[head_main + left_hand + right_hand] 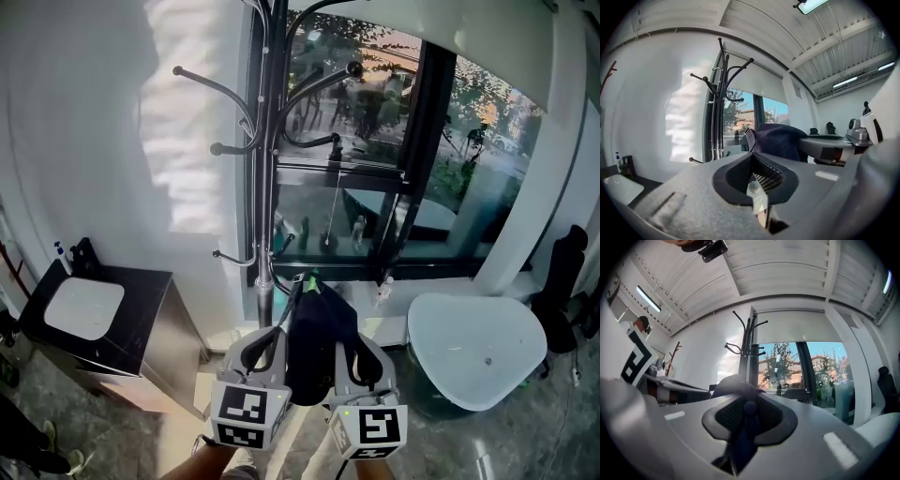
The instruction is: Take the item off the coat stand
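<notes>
We see the dark bag (pixel 319 342) between both grippers, near side of the coat stand (pixel 267 141), left gripper (pixel 277 330) clenched on its strap (pixel 292 300), right gripper (pixel 349 342) grasping its fabric

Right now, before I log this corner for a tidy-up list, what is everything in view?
coat stand: one, black, in front of the window, visible hooks bare
dark item: one, navy fabric, off the stand, low in front of it
window: one, dark frame, behind the stand
table: one, white top, lower right
cabinet: one, black, lower left by the wall
tray: one, white, on the cabinet
chair: one, black, far right
left hand-held gripper: one, grey, shut on the dark item's strap
right hand-held gripper: one, grey, shut on the dark item
</notes>
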`<state>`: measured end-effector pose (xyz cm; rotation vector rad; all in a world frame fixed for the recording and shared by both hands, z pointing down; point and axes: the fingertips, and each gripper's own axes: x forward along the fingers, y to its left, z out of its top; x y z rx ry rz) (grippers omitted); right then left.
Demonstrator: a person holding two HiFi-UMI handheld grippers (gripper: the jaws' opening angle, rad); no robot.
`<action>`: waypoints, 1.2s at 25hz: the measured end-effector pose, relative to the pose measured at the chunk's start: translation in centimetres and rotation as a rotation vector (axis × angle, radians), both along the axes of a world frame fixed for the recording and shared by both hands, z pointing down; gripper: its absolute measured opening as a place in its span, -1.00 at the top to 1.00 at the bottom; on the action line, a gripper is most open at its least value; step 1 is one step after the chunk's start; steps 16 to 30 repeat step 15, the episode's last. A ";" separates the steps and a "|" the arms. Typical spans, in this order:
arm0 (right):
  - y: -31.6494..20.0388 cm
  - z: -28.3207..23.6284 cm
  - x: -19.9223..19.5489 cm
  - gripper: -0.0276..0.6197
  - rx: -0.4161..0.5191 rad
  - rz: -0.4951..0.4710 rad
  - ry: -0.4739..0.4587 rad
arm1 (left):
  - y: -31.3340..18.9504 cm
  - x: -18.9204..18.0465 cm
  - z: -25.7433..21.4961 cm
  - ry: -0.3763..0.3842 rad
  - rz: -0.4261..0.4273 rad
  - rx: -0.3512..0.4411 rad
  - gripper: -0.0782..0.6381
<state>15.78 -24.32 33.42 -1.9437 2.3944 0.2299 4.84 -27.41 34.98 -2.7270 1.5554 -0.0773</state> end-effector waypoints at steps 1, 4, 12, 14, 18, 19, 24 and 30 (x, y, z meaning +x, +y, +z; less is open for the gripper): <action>-0.1 0.2 -0.1 0.69 -0.004 -0.003 -0.001 | 0.1 0.0 0.2 -0.004 -0.001 -0.001 0.77; -0.2 0.5 -0.5 0.69 -0.014 -0.012 -0.004 | 0.3 -0.4 0.5 -0.013 -0.008 -0.001 0.77; -0.2 1.4 -1.0 0.69 -0.028 -0.025 -0.006 | 0.5 -1.1 1.1 -0.021 -0.021 -0.016 0.77; -0.2 1.5 -1.0 0.69 -0.030 -0.027 -0.007 | 0.6 -1.2 1.2 -0.028 -0.024 -0.015 0.77; -0.3 1.5 -1.0 0.69 -0.031 -0.028 -0.008 | 0.6 -1.2 1.2 -0.032 -0.026 -0.014 0.77; -0.3 1.5 -1.0 0.69 -0.031 -0.028 -0.008 | 0.6 -1.2 1.2 -0.032 -0.026 -0.014 0.77; -0.3 1.5 -1.0 0.69 -0.031 -0.028 -0.008 | 0.6 -1.2 1.2 -0.032 -0.026 -0.014 0.77; -0.3 1.5 -1.0 0.69 -0.031 -0.028 -0.008 | 0.6 -1.2 1.2 -0.032 -0.026 -0.014 0.77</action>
